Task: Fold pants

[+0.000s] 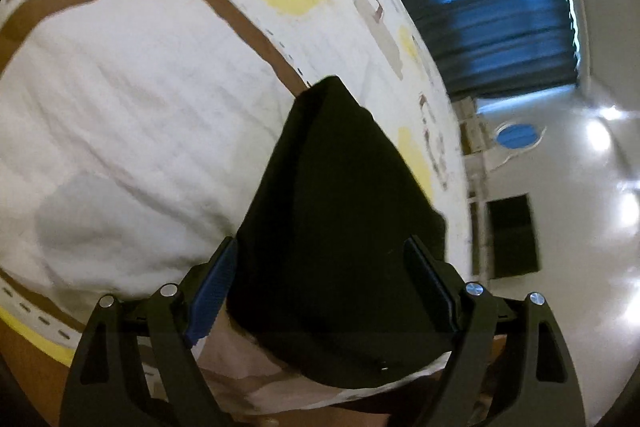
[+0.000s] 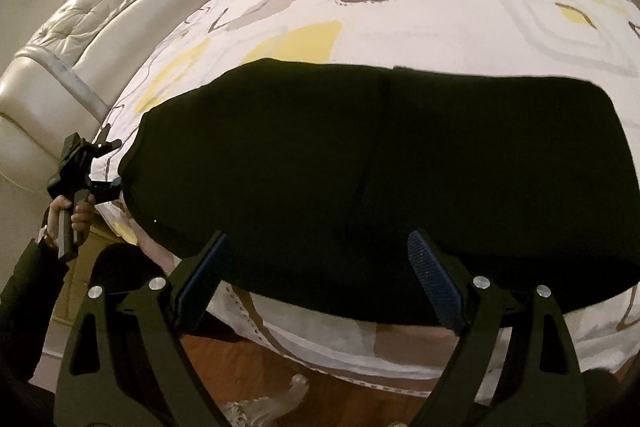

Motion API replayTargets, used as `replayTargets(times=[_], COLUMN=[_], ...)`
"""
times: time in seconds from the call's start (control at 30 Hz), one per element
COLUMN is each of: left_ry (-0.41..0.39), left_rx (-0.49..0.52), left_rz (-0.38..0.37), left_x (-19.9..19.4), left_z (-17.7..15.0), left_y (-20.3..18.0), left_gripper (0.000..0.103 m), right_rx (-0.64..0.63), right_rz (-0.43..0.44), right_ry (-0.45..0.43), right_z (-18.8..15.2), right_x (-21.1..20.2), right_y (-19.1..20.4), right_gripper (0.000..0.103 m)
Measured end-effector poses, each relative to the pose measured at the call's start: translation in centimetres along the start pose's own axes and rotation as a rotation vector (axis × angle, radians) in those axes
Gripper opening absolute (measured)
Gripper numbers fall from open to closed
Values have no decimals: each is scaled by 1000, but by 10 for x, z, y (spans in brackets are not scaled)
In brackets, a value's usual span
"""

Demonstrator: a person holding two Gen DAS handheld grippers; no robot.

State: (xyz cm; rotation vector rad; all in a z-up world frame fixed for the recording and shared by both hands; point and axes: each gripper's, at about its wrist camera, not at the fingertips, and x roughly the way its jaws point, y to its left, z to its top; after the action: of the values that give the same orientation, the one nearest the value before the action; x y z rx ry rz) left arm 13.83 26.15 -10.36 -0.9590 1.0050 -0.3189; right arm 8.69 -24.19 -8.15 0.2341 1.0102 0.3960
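A: Where are the black pants (image 2: 380,179) right now?

B: Lying flat on the bed, on the patterned bedspread (image 2: 420,7), near the edge closest to the person. From the right wrist view they form one broad dark slab running left to right, with a faint crease down the middle. That looks like a garment already doubled over at least once, though I can't make out the waistband or the hems.

A: And the tools?

B: The right tool (image 2: 320,275) hangs over the near edge of the pants with its jaws spread wide and nothing pinched between them; the cloth lies beyond and below the pads. The left tool (image 1: 324,283) is spread too, framing one end of the pants (image 1: 340,207), which narrows to a corner further up the bed. Neither pad presses on the fabric. In the right view you can see the left tool (image 2: 86,163) at the left end of the pants, held in a hand (image 2: 72,215) with a dark sleeve.

A: So which step is this?

B: I'd judge it a pause between folds: both tools are released and lining up on the cloth.

A: Next move?

B: Probably each tool needs to slip a pad under an edge, clench on every layer, then carry it across evenly so the stack doesn't skew or slide off the bed.
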Motion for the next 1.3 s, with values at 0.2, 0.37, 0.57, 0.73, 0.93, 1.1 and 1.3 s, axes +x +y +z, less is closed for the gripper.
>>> replayTargets(times=[0.2,0.37,0.57,0.73,0.93,1.1,1.3], left_ry=[5,32,139,171,169,146,77], left_rx=[31,-5,97,76,81,59,132], left_rz=[49,39,43,33,118,134,100], left_x=[-7,-5,27,50,49,41,21], left_z=[8,11,11,21,20,14,6], left_y=[-6,-1,-30,-35,-32,-28,-71], left_gripper=[81,81,81,81,40,16,14], right_rx=[14,20,32,33,66,75,121], right_rz=[18,27,50,56,78,79,58], right_ry=[5,3,39,50,42,28,-30], right_z=[-3,-2,-6,-9,-10,-9,-7], right_x=[0,1,14,16,14,9,-11], right_y=[0,-1,1,3,-5,-10,-31], right_gripper=[90,90,90,90,90,90,90])
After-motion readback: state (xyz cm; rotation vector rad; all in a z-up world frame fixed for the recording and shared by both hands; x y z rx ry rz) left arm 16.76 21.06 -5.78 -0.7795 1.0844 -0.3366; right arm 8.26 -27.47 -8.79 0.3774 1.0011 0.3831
